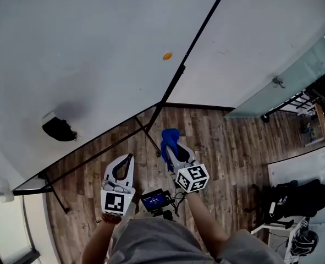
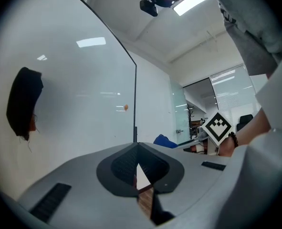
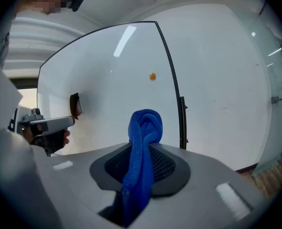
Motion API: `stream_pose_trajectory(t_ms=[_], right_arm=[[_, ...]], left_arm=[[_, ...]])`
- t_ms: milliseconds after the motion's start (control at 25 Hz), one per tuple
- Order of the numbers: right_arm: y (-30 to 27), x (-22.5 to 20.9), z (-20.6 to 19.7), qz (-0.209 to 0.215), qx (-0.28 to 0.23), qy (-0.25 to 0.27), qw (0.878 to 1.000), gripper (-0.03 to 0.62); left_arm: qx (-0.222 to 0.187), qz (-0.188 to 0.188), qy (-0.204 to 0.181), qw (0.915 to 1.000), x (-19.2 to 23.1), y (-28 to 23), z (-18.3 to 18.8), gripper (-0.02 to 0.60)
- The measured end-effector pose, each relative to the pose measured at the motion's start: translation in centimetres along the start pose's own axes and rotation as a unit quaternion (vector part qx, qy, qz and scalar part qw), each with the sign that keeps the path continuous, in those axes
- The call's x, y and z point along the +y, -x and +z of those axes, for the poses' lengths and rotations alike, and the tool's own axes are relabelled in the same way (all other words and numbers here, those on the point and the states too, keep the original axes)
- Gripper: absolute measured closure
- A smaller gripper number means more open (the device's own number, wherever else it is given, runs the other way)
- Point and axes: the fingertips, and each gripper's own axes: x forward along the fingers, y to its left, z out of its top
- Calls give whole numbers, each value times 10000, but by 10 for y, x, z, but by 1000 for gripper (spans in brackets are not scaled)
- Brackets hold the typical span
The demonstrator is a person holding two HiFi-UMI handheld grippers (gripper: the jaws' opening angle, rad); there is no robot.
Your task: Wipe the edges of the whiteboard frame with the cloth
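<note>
The whiteboard's black frame (image 1: 198,34) runs down the board's right edge to a lower corner, then left along the bottom. My right gripper (image 1: 169,146) is shut on a blue cloth (image 1: 169,136) just below that corner, not touching the frame. In the right gripper view the cloth (image 3: 143,147) sticks up bunched between the jaws of the right gripper (image 3: 142,144), with the frame (image 3: 172,80) beyond. My left gripper (image 1: 130,157) hovers beside it on the left. In its own view the left gripper (image 2: 135,145) is shut on nothing and points at the frame (image 2: 134,104).
A black eraser (image 1: 59,129) and a small orange magnet (image 1: 167,55) sit on the board. The board's stand legs (image 1: 52,188) reach onto the wood floor. A glass partition (image 1: 294,76) stands at the right, with a black chair (image 1: 294,199) and a white table nearer.
</note>
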Motion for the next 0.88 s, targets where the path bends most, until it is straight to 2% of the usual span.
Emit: stream_pose_trajectory(t_ms=[160,280,640,880], right_arm=[[-42,-50,-19,-352,320,115,9988,494],[-78,-86,-36,-348,571,235,9975,494],[-186,-186,-81,-41,1322,426,9903,493],[-236,-219,-106,-68,1591,674,9849,491]], left_arm=[[166,-9,36,9999,7,-26,-3,575],[265,106,-47,9996,12,-46,-4,575],[518,932,33,9943,30,-115,-17,575],[639,1387,57,9883,33,-137,-27,575]])
